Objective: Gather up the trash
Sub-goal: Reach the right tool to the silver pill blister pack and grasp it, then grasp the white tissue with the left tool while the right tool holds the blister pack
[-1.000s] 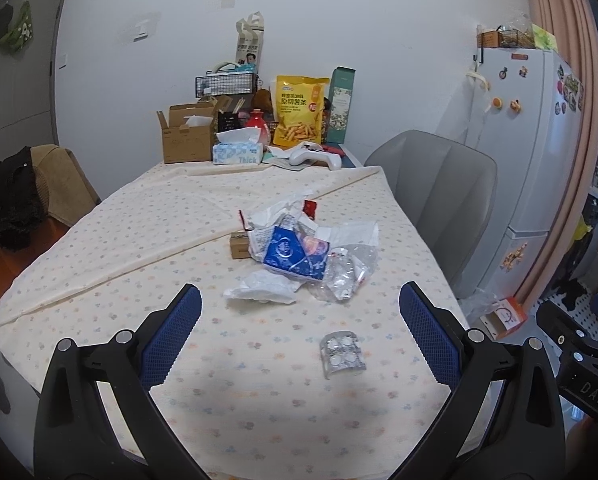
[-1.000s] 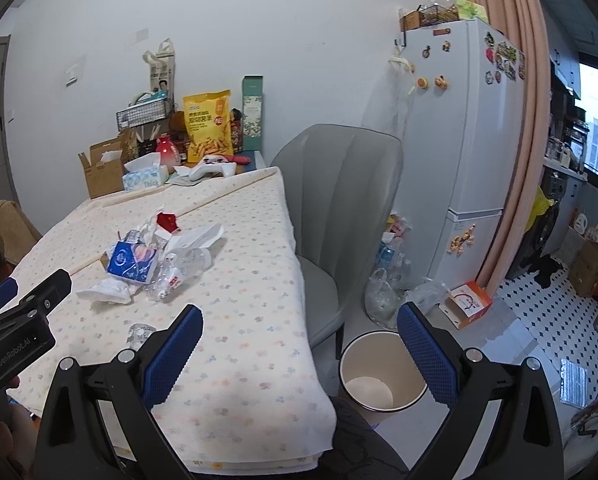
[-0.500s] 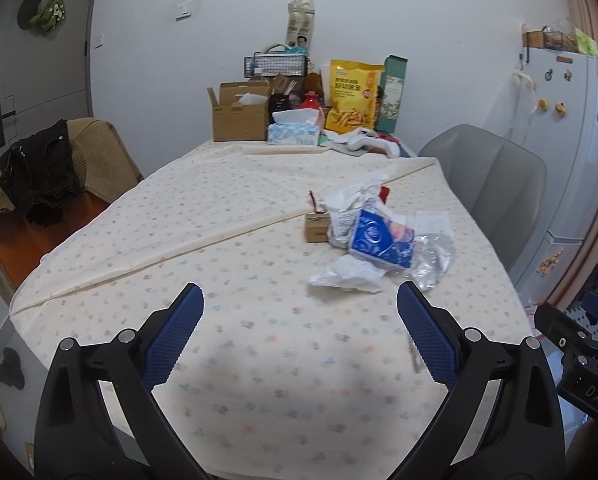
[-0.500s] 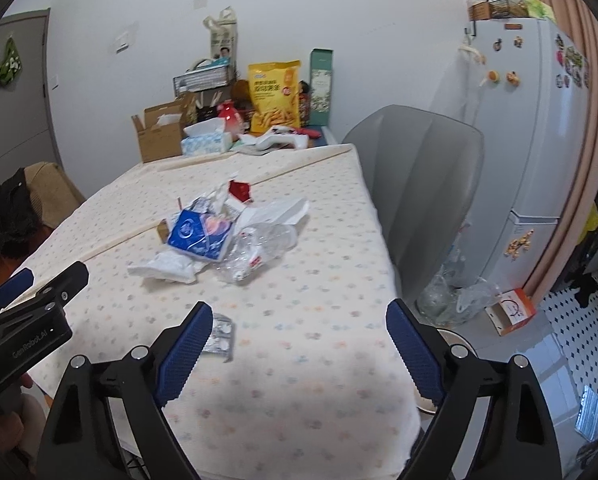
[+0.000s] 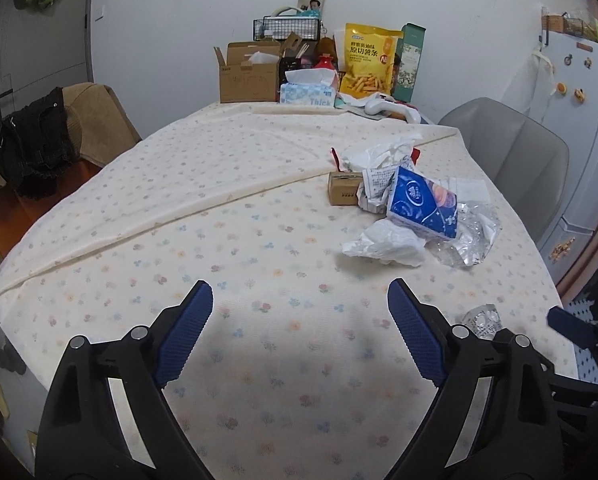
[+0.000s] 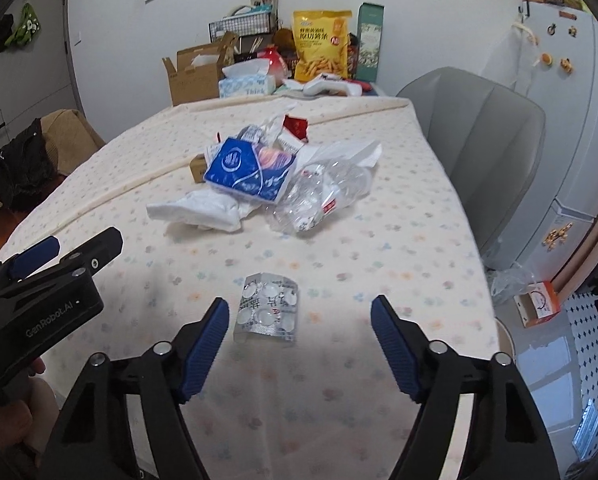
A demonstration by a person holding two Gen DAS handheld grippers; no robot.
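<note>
A trash pile lies mid-table: a blue tissue packet (image 6: 247, 170), crumpled white paper (image 6: 203, 210), a crushed clear bottle (image 6: 319, 196) and a small brown box (image 5: 343, 194). Nearer the front edge lies a silver blister pack (image 6: 269, 306). My right gripper (image 6: 299, 304) hovers low over it, jaws closing, with the pack between the fingers, nearer the left one and untouched by the pads. My left gripper (image 5: 299, 292) is over bare floral cloth left of the pile, jaws closing with nothing between them. The blister pack (image 5: 481, 320) sits just right of its right finger.
The table's far end holds a cardboard box (image 5: 249, 76), a tissue box (image 5: 307, 94) and a yellow snack bag (image 5: 369, 62). A grey chair (image 6: 495, 128) and a white fridge (image 6: 579, 120) stand on the right. A chair draped with dark clothes (image 5: 31, 148) stands on the left.
Both grippers came down and closer to the table. The right view swung left from the chair and bin onto the blister pack. Both pairs of jaws have narrowed, the right more.
</note>
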